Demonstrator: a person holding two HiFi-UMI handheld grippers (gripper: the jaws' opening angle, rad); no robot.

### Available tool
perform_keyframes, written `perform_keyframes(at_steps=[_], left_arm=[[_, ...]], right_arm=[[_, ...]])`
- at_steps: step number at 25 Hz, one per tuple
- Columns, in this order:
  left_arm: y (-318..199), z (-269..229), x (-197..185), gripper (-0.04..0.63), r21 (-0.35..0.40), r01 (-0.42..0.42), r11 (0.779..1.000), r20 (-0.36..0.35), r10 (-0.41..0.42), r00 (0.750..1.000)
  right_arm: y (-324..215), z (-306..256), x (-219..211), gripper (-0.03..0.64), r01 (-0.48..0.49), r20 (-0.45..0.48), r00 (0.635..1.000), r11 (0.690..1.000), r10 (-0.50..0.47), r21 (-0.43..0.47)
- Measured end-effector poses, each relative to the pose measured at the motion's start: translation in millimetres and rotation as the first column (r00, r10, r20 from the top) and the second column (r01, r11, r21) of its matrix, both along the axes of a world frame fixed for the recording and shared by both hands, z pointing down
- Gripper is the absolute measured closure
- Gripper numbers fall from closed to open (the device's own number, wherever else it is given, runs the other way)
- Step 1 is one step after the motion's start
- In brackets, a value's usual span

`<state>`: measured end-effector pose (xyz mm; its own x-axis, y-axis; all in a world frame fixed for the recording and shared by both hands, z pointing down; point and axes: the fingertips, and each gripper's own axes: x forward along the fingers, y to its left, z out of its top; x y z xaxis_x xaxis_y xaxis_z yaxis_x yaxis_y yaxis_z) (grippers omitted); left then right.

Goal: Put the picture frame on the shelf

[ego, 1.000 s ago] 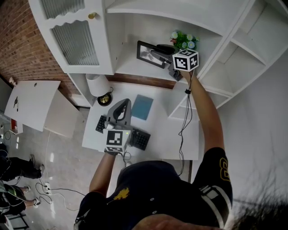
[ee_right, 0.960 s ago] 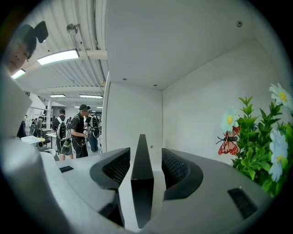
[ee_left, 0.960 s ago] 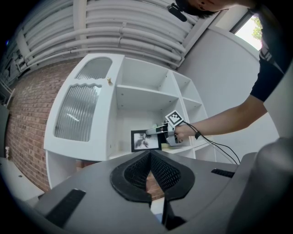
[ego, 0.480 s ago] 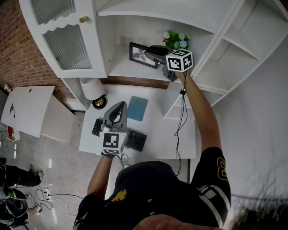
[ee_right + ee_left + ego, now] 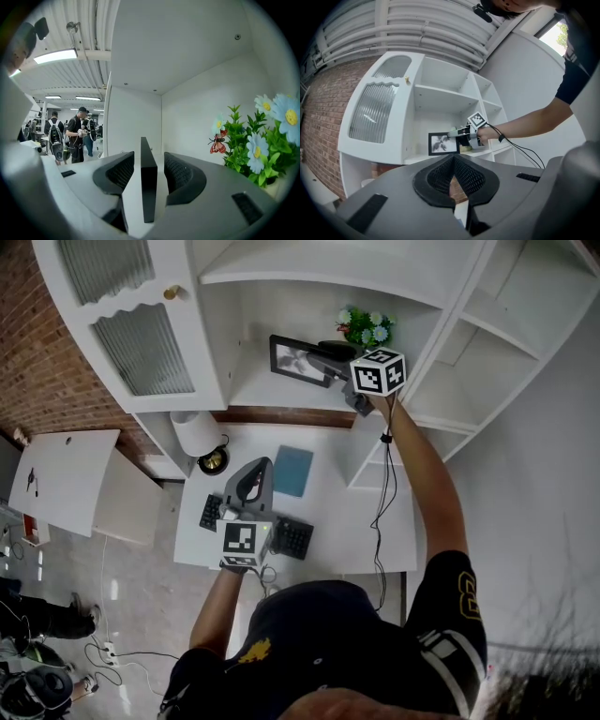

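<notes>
no legible words or labels, partial yellow numeral on the sleeve (image 5: 463, 594), unclear which

All 3 views are bright and evenly lit, with soft, faint shadows. The head view is sharp but greyish, its lines bowing toward the edges; pale reflections shine on the floor (image 5: 122, 615). Both gripper views are fisheye circles with black corners. In the right gripper view a ceiling light (image 5: 55, 56) glows white at upper left, and the frame (image 5: 148, 187) shows edge-on as a dark slab. In the left gripper view a window (image 5: 559, 35) at upper right is overexposed, and the nearest foreground is soft.
</notes>
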<state>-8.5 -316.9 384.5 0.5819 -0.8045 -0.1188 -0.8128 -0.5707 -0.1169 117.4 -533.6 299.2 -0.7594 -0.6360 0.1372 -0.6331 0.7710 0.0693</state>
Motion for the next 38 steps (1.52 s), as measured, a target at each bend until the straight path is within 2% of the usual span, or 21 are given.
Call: perform_keyframes(at_steps=[14, 25, 29, 38], left_arm=[[8, -6, 5, 0.577, 0.018, -0.031, 0.999, 0.002, 0.031, 1.0], [15, -5, 7, 0.577, 0.005, -0.046, 0.999, -0.002, 0.046, 0.999], [18, -9, 8, 0.577, 0.023, -0.051, 0.998, -0.008, 0.051, 0.999], [22, -6, 10, 0.577, 0.009, -0.057, 0.998, -0.006, 0.057, 0.998]], right_arm=[[10, -3, 11, 0.423, -0.03, 0.01, 1.0, 1.0, 0.029, 0.006], [24, 2, 19, 0.425, -0.054, 0.003, 0.999, 0.999, 0.054, 0.003], [26, 2, 24, 0.426, -0.089, 0.004, 0.996, 0.996, 0.089, 0.013], [32, 3, 34, 0.439, -0.155, 0.019, 0.988, 0.987, 0.154, 0.032]])
